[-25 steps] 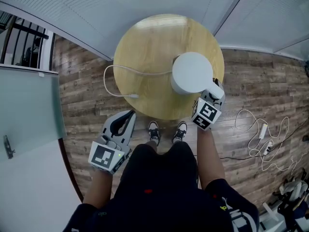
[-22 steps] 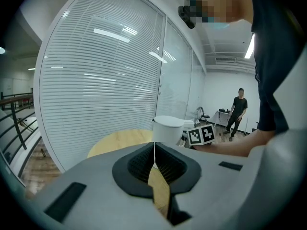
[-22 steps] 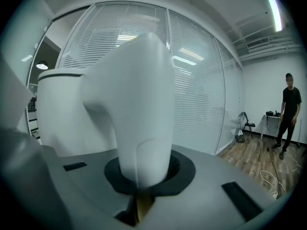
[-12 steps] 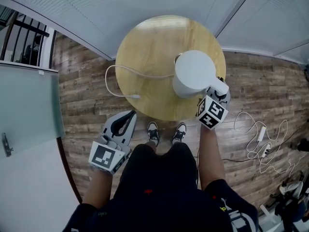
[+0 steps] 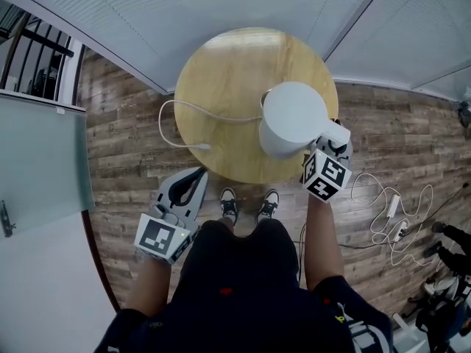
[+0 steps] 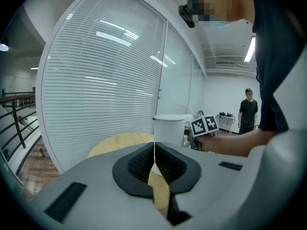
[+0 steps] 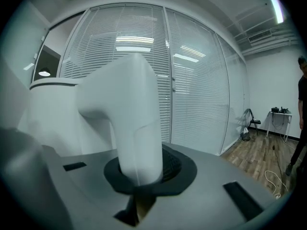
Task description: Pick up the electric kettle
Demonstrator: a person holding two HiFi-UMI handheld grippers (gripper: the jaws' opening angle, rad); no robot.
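White kettle: we're clamping its upright handle between the right gripper's jaws; left gripper idling farther off, jaws together.

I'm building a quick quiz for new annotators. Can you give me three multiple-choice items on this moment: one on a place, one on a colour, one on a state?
1. In the head view, over which part of the round table is the kettle?
A. its far left edge
B. its near right part
C. none, it stands on the floor

2. What colour is the kettle?
A. white
B. black
C. red

3. What is the state of the right hand-held gripper?
A. open and empty
B. shut on a cable
C. shut on the kettle's handle

Answers:
1 B: the head view shows the kettle by the table's near right rim.
2 A: its body and lid are white in every view.
3 C: the right gripper view shows the handle between the pads.
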